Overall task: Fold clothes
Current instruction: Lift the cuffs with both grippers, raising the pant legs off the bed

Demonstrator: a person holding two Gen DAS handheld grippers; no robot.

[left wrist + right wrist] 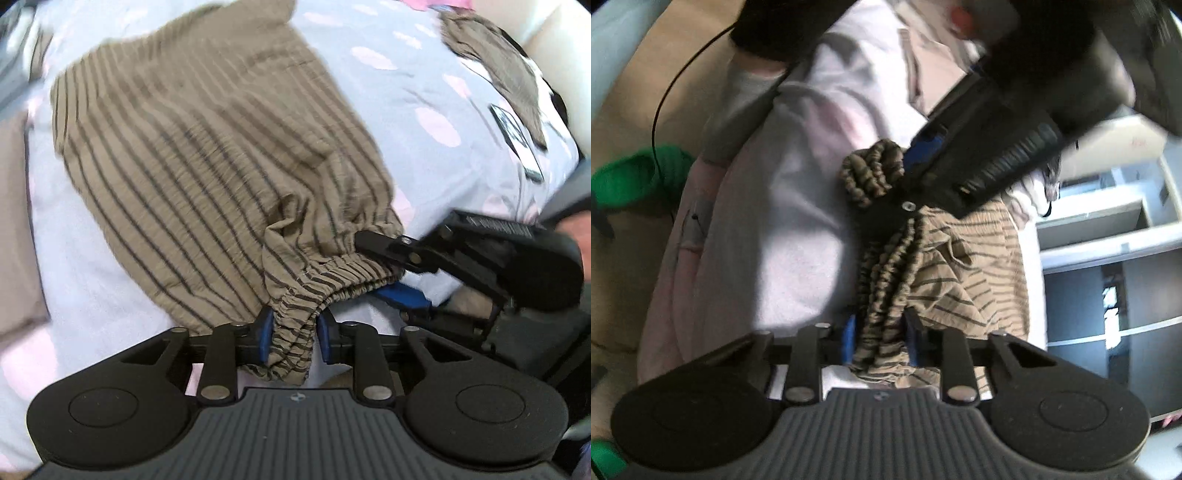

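While both tools grip the gathered elastic waistband [325, 280] of the tan, dark-striped crinkle-fabric shorts [192, 155], the fold itself is not yet made. The left gripper [293, 336] has its blue pads narrowed onto a bunched section of the waistband, fabric filling the gap between them. The right gripper [881, 336] is likewise narrowed onto the same waistband, a short way along it from the left one, with ruched cloth pinched between its pads.

Taking the waistband as the reference: the body of the shorts spreads away from it across a pale blue bed sheet with pink oval spots [399, 96], loosely laid and wrinkled — not flattened. A second brown-grey piece of cloth [495, 62] lies well beyond the waistband, towards the far edge of the sheet; what it is cannot be told. On the floor side of the waistband, in the right wrist view, a green object [631, 177] sits well apart.

Progress assessment: early stage. Done — garment secured at two points on the waistband. Remaining, as judged — tension and straighten the waistband, lay the shorts flat, fold them over, then deal with any other clothing.
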